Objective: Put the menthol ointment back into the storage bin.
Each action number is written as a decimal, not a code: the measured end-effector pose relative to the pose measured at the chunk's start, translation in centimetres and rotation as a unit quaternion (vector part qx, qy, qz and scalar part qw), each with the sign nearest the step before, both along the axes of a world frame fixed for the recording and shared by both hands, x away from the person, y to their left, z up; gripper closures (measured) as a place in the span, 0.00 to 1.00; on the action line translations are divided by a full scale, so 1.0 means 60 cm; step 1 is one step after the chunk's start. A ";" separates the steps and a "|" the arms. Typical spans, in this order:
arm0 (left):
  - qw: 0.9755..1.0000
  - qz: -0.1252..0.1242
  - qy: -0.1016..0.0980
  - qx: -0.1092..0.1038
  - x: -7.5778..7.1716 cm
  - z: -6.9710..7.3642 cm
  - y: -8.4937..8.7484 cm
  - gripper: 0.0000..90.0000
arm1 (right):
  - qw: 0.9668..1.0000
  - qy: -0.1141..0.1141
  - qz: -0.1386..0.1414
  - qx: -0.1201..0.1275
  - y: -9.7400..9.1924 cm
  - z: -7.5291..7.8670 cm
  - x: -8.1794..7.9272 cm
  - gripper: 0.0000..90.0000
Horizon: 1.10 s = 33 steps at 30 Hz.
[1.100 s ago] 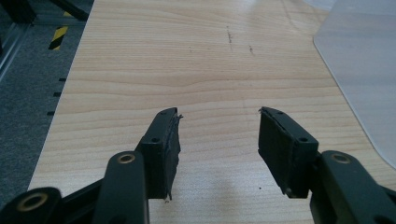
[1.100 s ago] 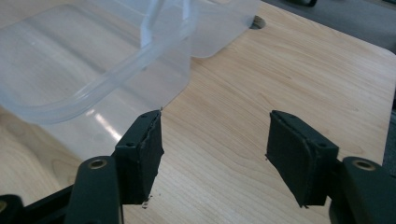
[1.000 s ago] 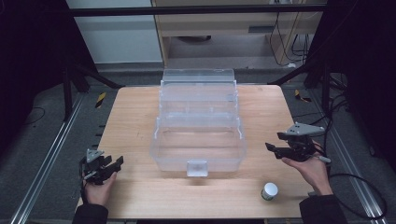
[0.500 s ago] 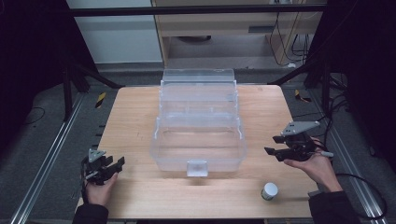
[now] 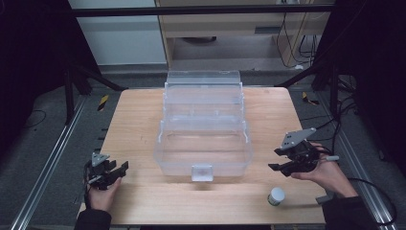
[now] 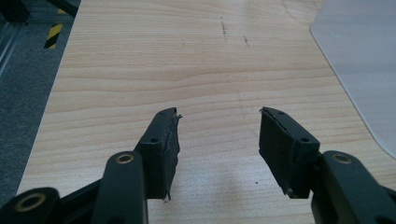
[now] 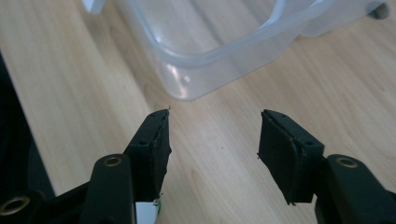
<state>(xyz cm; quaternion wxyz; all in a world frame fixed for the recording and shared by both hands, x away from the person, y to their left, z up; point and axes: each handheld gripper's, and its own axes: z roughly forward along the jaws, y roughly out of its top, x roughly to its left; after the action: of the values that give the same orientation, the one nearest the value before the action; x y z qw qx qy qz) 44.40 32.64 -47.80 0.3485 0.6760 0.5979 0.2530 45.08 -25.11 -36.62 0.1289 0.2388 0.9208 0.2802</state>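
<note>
Two grippers flank the scene, so we read it from left to right. At the near left corner of the table (image 5: pixel 134 120) our left gripper (image 5: pixel 116 170) rests low over bare wood, jaws parted with nothing between them (its own view shows only wood grain ahead and one clear corner of the box at the far right edge).

In the middle stands the clear plastic box (image 5: pixel 203 143), its tiers folded open and stepped back toward the far edge, with a small latch (image 5: pixel 201 171) on the front wall facing us. We judge it light, fairly stiff at the rims, thin in the walls, and smooth enough to slide on the wood if pushed from one side only. The thick rolled rim, or the latch tab, looks like the safest place to pinch; a flat wall would likely flex and slip.

Right of the box, our right gripper (image 5: pixel 281 161) hovers above the table, pointing toward the box's near right corner (image 7: pixel 189 88). Its jaws have just been opening a little after closing, and nothing sits between the pads. Just in front of that hand a small white-capped jar (image 5: pixel 276 196) stands upright on the wood, apart from the box and untouched.
</note>
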 end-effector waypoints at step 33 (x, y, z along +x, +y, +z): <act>1.000 -0.007 0.001 0.007 0.000 -0.001 -0.003 0.52 | 0.981 0.087 0.114 -0.128 0.030 -0.046 -0.041 0.41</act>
<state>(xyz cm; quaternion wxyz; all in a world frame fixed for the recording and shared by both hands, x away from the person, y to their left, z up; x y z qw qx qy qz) 44.43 32.48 -47.89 0.3453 0.6824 0.5921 0.2541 42.63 -23.33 -39.35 0.0449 0.1368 0.9780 0.1507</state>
